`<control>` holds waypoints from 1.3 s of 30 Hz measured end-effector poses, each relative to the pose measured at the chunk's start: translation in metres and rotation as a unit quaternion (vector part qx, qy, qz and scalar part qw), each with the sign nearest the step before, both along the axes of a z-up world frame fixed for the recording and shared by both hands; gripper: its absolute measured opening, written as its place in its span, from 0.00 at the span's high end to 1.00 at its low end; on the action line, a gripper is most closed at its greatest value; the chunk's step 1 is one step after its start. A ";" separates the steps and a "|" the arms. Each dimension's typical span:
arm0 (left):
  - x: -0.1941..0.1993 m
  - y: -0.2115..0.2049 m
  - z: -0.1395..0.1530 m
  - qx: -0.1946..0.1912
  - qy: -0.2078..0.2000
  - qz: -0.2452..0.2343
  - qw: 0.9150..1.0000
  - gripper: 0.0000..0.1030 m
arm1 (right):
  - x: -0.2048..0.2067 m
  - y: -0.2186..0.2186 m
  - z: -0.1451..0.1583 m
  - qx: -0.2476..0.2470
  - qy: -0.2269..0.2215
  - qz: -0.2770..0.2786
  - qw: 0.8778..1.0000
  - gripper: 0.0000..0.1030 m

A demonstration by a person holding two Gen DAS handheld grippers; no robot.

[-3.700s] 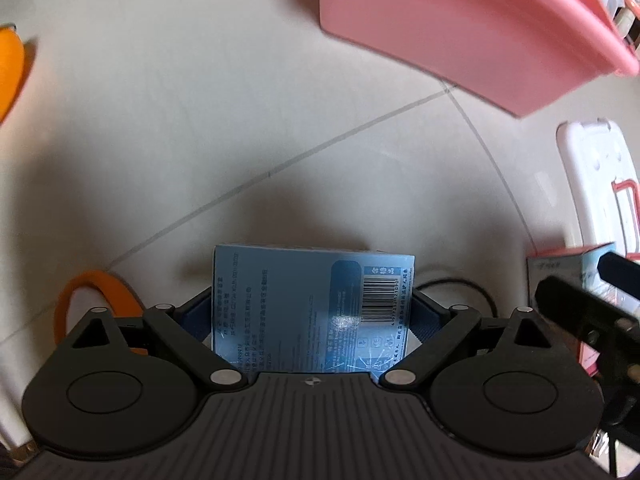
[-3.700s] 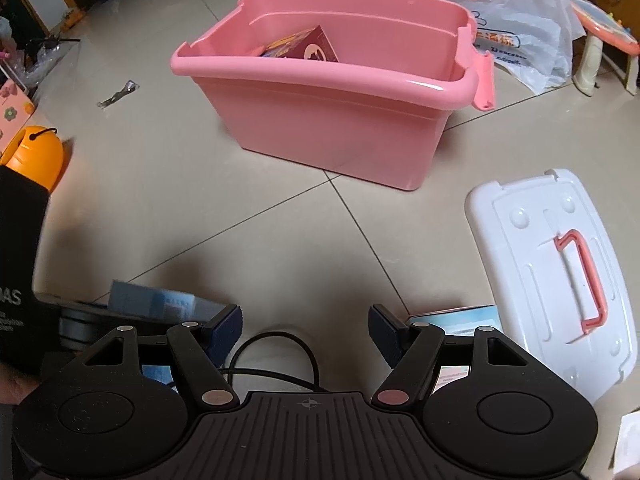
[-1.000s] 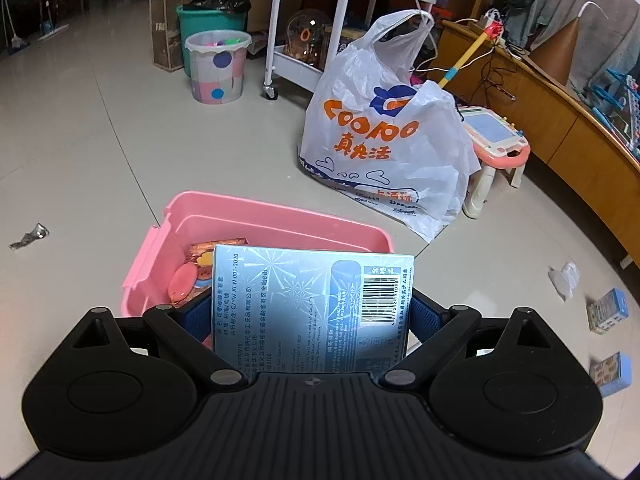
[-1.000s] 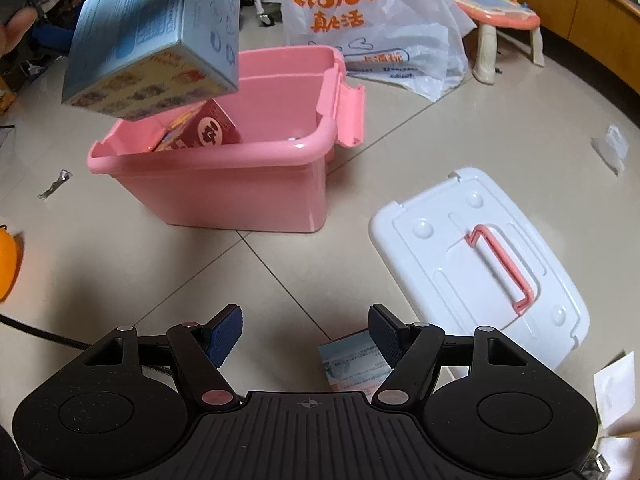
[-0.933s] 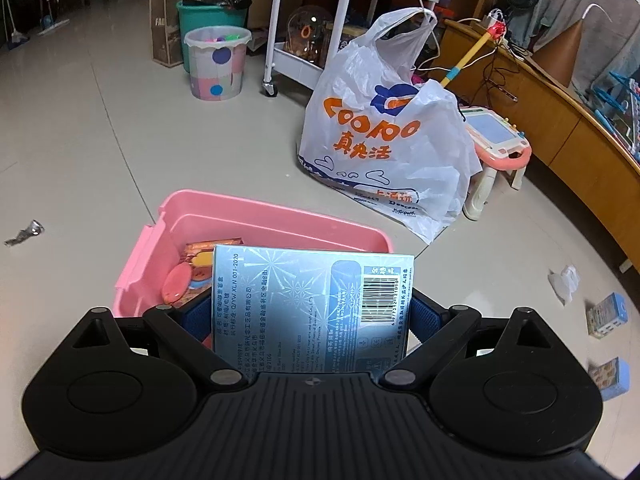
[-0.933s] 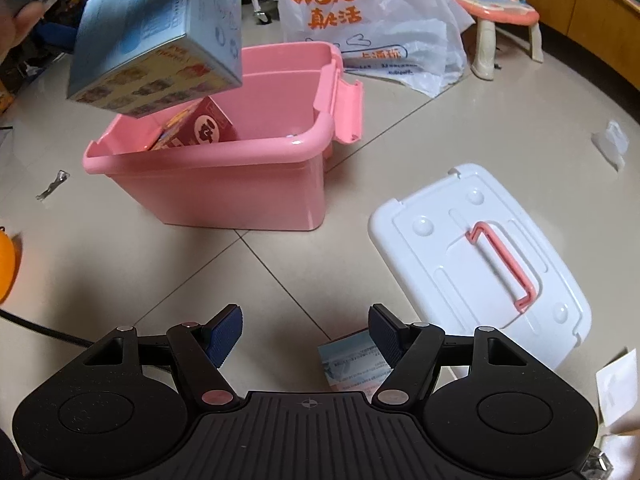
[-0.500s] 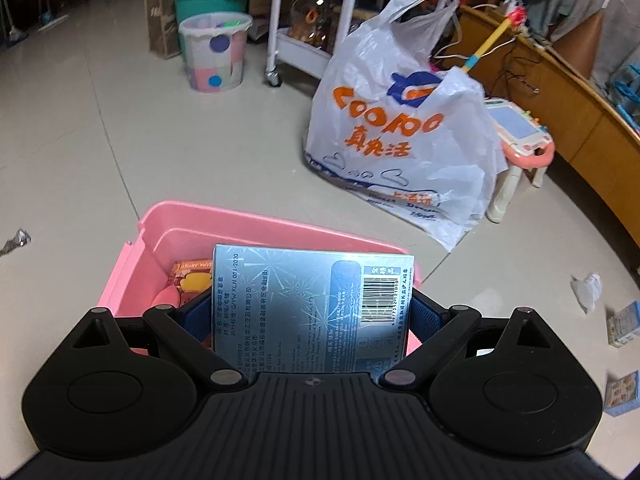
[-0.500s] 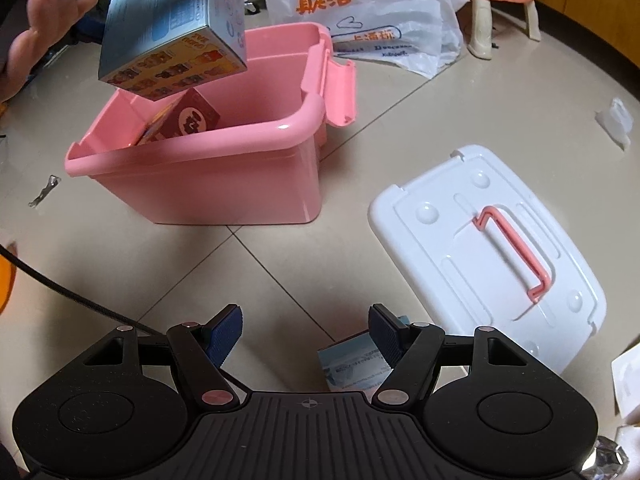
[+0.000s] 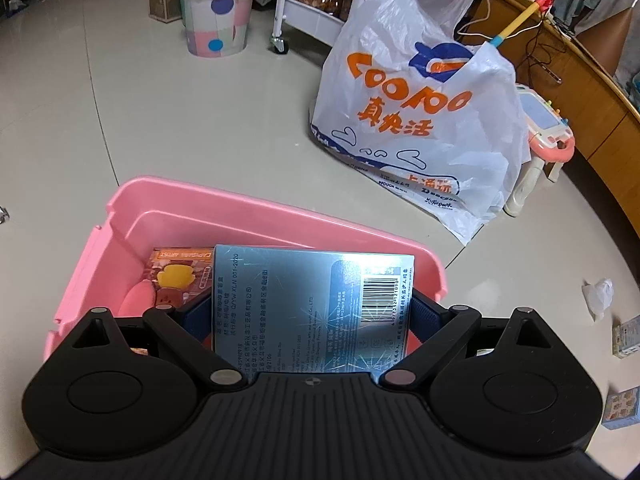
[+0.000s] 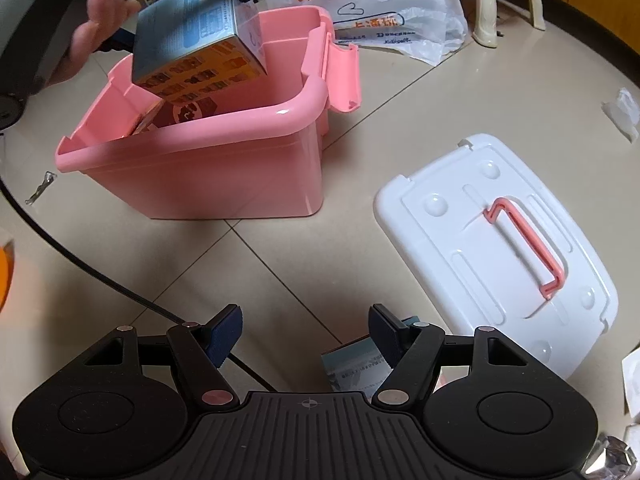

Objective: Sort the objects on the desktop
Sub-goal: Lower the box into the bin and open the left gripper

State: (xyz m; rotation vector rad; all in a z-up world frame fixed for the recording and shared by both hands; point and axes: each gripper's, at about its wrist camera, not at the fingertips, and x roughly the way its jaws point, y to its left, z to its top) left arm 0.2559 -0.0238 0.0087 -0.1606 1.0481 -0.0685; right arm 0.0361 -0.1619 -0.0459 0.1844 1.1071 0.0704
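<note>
The blue box (image 9: 312, 308), clamped in the left gripper (image 9: 311, 316), had been carried from the floor to above the pink bin (image 10: 208, 168), apparently for dropping in, while the right gripper (image 10: 306, 330) was held agape and empty.

Shiny blue cardboard box (image 9: 312, 308) hides much of the pink plastic bin's (image 9: 248, 216) contents; small blue packet (image 10: 356, 366) half-covered behind right tongs (image 10: 306, 330); its print unreadable.

A glossy cardboard box (image 9: 312, 304) above a smooth pink plastic bin (image 10: 224, 160); crinkled plastic bag (image 9: 416, 92) on polished floor tiles (image 9: 160, 120).
</note>
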 end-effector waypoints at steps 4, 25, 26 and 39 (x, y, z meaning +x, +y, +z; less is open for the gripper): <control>0.008 -0.002 -0.010 -0.001 0.009 -0.006 1.000 0.07 | 0.003 0.002 -0.003 0.001 0.004 0.002 1.000 0.36; 0.038 -0.015 -0.067 0.041 0.061 -0.027 0.997 0.07 | 0.013 0.011 -0.016 -0.001 0.016 0.020 1.000 0.36; 0.038 -0.016 -0.068 0.043 0.061 -0.029 0.997 0.07 | 0.013 0.011 -0.016 -0.001 0.017 0.020 1.000 0.36; 0.036 -0.022 -0.071 0.054 0.059 -0.035 0.996 0.05 | 0.017 0.015 -0.021 0.000 0.022 0.026 0.999 0.36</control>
